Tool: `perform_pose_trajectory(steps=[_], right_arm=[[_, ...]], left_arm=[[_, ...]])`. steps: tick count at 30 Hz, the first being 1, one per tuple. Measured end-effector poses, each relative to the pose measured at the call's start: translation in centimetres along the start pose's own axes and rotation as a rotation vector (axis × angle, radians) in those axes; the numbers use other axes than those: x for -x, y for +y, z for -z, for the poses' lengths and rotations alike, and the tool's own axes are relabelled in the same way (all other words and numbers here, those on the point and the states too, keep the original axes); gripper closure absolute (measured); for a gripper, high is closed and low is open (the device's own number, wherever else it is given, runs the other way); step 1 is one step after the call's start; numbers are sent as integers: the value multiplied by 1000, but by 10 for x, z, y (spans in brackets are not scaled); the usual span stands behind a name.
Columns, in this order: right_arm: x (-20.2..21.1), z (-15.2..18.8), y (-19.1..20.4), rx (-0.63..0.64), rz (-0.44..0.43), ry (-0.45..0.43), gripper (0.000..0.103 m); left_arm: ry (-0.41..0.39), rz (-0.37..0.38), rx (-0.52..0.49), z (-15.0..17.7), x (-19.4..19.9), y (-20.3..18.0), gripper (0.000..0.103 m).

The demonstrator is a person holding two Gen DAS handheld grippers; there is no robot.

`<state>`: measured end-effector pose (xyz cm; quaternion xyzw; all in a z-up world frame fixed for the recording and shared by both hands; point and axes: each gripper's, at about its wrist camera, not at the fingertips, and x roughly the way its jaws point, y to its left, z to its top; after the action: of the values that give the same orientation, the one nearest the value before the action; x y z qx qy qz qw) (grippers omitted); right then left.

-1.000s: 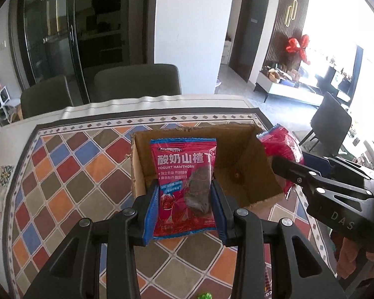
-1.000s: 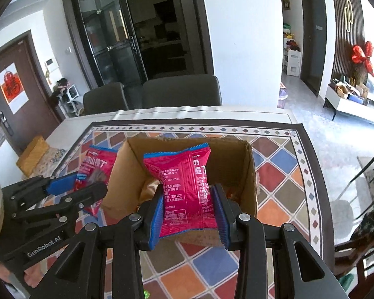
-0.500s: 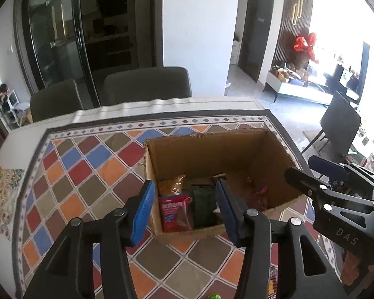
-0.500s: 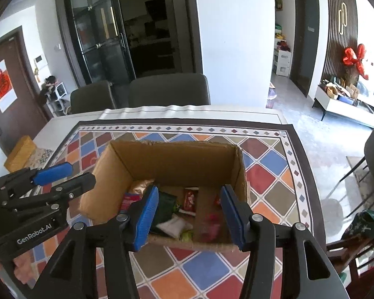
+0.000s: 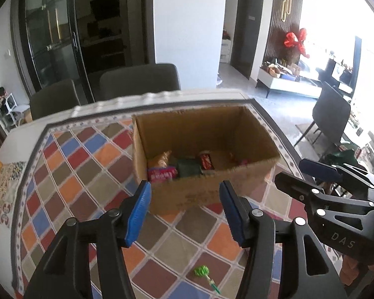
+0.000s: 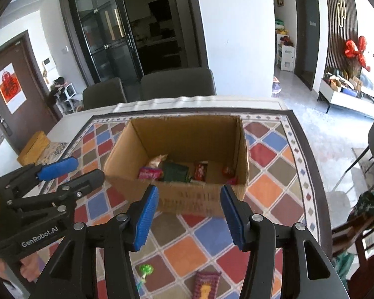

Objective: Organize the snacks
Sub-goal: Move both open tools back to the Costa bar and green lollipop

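Note:
An open cardboard box (image 5: 202, 194) (image 6: 199, 199) stands on the patterned tablecloth and holds several snack packets, among them a pink one (image 5: 162, 173) (image 6: 149, 173) and a dark green one (image 6: 174, 172). My left gripper (image 5: 185, 211) is open and empty, held just in front of the box's near wall; it also shows in the right wrist view (image 6: 72, 169) at the left. My right gripper (image 6: 189, 215) is open and empty in front of the box; it shows in the left wrist view (image 5: 301, 172) at the right. A green lollipop (image 5: 203, 272) (image 6: 145, 270) lies on the cloth below the grippers.
A dark red snack packet (image 6: 207, 284) lies on the cloth near the front edge. Two grey chairs (image 5: 139, 79) stand behind the table. A yellow box (image 6: 33, 147) sits at the table's left side. Another chair (image 5: 331, 114) stands to the right.
Both grippers opened and dropped their red hawthorn packets into the box, then drew back towards me and rose slightly. Both are now empty.

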<state>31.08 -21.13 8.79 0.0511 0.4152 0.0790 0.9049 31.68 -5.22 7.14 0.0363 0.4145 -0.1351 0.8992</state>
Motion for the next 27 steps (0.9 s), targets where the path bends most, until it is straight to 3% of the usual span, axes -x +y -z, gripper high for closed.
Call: perform_pose_trajectory(steps=[27], right_arm=[[-42, 106, -13, -57, 39, 267, 50]], left_arm=[[309, 63, 8, 101, -63, -14, 47]])
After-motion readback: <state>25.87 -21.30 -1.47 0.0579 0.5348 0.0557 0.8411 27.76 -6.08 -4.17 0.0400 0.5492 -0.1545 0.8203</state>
